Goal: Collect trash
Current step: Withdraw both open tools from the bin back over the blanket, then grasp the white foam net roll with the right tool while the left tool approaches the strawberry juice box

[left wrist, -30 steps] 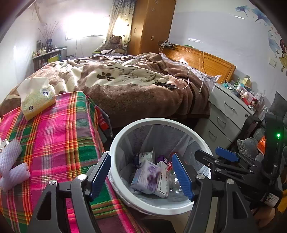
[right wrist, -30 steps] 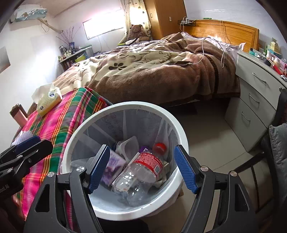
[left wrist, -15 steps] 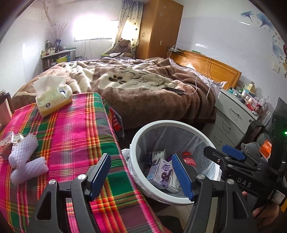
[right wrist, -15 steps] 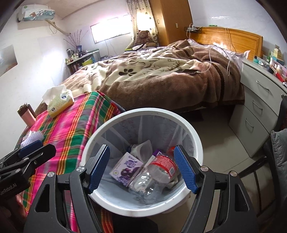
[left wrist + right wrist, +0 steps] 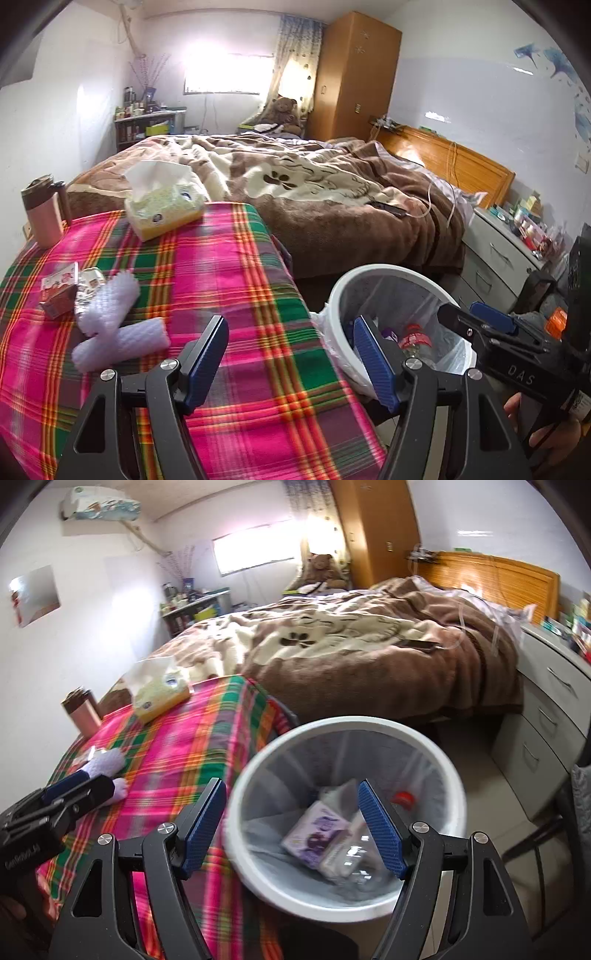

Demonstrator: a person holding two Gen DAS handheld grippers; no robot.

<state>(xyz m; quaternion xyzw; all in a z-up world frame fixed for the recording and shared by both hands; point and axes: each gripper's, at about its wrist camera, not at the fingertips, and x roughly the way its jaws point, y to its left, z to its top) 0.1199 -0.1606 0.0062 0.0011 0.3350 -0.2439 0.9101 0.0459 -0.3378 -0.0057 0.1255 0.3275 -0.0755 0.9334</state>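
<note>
Between pickups: left tongs and right tongs both apart, empty. White foam tubes left on plaid tabletop; next, grab, carry right to white bin.

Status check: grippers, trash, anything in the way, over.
Left gripper open, empty, over the table. Right gripper open, empty, over the bin. Foam wraps, small wrappers uncollected. Path unobstructed.

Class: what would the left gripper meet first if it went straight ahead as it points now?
Probably the plaid tablecloth: the open left gripper points over its right part, with the white foam pieces off to its left. Depth is unclear.
</note>
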